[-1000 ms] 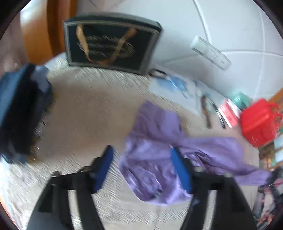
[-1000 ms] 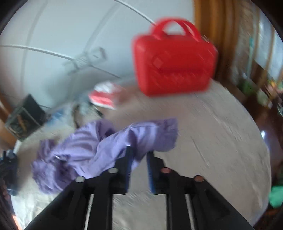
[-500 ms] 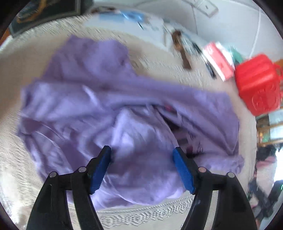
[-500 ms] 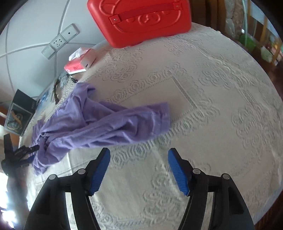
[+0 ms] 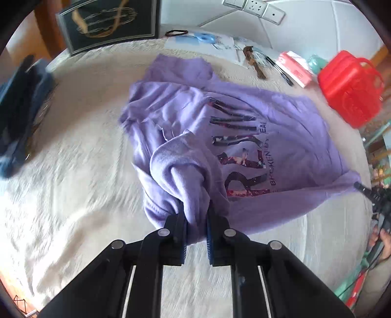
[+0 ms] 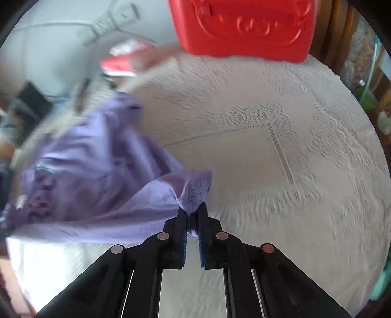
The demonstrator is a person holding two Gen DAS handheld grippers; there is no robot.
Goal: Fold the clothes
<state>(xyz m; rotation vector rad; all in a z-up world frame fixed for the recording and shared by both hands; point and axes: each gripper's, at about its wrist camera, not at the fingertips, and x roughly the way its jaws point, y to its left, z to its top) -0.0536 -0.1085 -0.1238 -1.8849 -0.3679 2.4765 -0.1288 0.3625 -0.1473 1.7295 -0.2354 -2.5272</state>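
Observation:
A purple T-shirt (image 5: pixel 281 137) with dark printed letters lies spread on the white lace tablecloth (image 5: pixel 80 176). My left gripper (image 5: pixel 196 217) is shut on a bunched fold at the shirt's near left side. In the right wrist view the same purple T-shirt (image 6: pixel 97 171) stretches to the left, and my right gripper (image 6: pixel 193 215) is shut on its hemmed corner, lifting it just off the cloth.
A red plastic case (image 5: pixel 349 88) stands at the right, also in the right wrist view (image 6: pixel 242 27). A dark framed picture (image 5: pixel 110 22) leans at the back. Dark blue clothes (image 5: pixel 19 107) lie at the left. Papers, pens and a red packet (image 5: pixel 295 68) lie along the wall.
Both grippers were open half a second ago and have closed on the shirt. The shirt is now pulled wider and flatter, with its print showing.

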